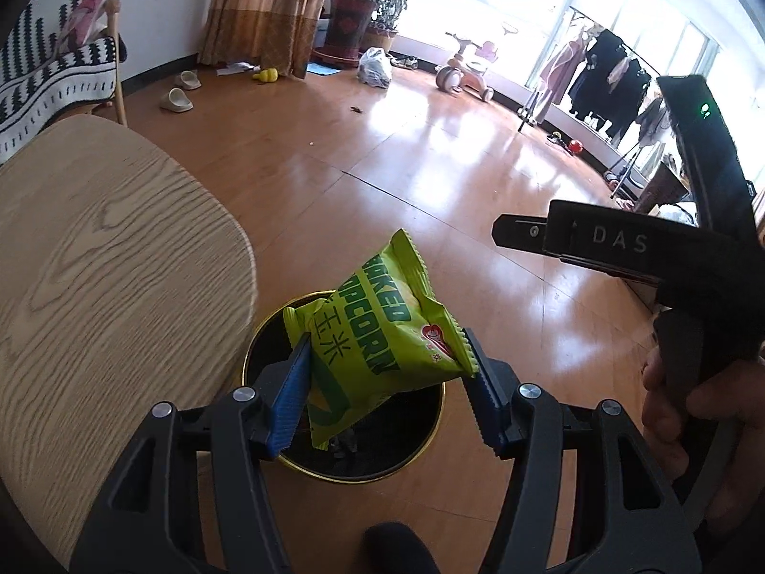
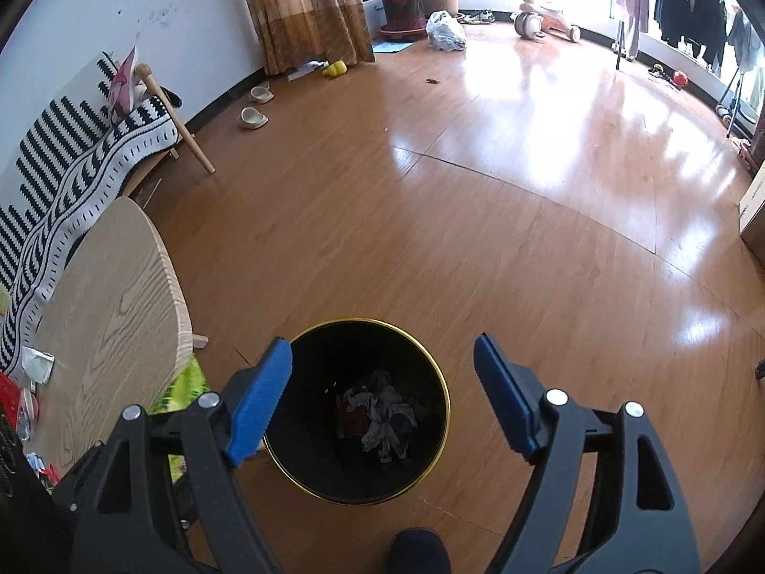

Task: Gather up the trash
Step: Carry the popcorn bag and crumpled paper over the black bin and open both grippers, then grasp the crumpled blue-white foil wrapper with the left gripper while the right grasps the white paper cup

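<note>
Black bin holds crumpled wrappers, probably paper.

Left wrist view: green foil popcorn bag sits between the jaws of the left gripper, directly over the round black gold-rimmed trash bin on the wooden floor. Light wood-grain round counter lies left of the bin. Right gripper, held in a hand, is to the right of the bag, apart from it. Right wrist view: right gripper is above the bin, nothing between its jaws; crumpled grey paper scraps lie in the bin's bottom. Striped black-and-white sofa stands behind the counter, against the wall.
</note>
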`<state>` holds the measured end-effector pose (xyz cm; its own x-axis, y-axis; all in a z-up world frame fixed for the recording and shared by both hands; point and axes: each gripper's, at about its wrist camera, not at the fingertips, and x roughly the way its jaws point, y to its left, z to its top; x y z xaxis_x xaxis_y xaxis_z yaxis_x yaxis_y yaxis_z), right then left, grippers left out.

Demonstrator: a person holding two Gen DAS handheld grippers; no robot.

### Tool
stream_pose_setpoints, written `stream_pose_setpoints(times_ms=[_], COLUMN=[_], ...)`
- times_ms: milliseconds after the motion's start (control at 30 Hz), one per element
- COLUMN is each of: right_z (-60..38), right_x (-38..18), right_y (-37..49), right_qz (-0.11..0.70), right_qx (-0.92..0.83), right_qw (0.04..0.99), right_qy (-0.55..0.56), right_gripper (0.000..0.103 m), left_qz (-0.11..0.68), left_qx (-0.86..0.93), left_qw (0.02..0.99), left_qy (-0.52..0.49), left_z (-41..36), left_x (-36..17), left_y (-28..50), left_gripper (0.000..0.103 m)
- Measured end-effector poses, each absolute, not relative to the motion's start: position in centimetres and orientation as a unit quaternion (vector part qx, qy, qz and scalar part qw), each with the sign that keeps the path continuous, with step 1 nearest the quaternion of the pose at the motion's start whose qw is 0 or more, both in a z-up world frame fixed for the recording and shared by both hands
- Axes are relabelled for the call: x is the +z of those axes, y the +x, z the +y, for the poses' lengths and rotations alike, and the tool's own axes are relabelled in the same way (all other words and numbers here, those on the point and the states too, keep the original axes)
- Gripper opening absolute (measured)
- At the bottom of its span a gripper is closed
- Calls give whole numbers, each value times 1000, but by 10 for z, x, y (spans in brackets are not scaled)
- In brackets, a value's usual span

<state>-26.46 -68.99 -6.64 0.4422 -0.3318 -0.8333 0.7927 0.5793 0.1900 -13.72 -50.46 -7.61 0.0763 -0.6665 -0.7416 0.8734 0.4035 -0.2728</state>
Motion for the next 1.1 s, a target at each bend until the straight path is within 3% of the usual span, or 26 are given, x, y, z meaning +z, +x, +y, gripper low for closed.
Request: stream_pose_setpoints(times_ms=[200,567,867,1100], right_z=[-689,-670,-611,-519], right_x=[-66,-60,-51,-44], right_y=[-267,-240,-168,-84], right_qz=[385,393,406,422], right_qx=[-354,-328,-269,-186], right_qw=[799,812,839,864], right_qy=[295,282,244,204], right_gripper=[78,79,80,80], left_qz=[416,407,402,409], left_qx=[-534,-505,-420,-305], left_qw=[726,753,810,860], left_qy=[121,112,69,20], left_z=[-509,-478,-387,-267], left_x=[-78,-59,-29,-11], left_y=[-137,-116,-43,38], left_gripper=[73,85,89,89])
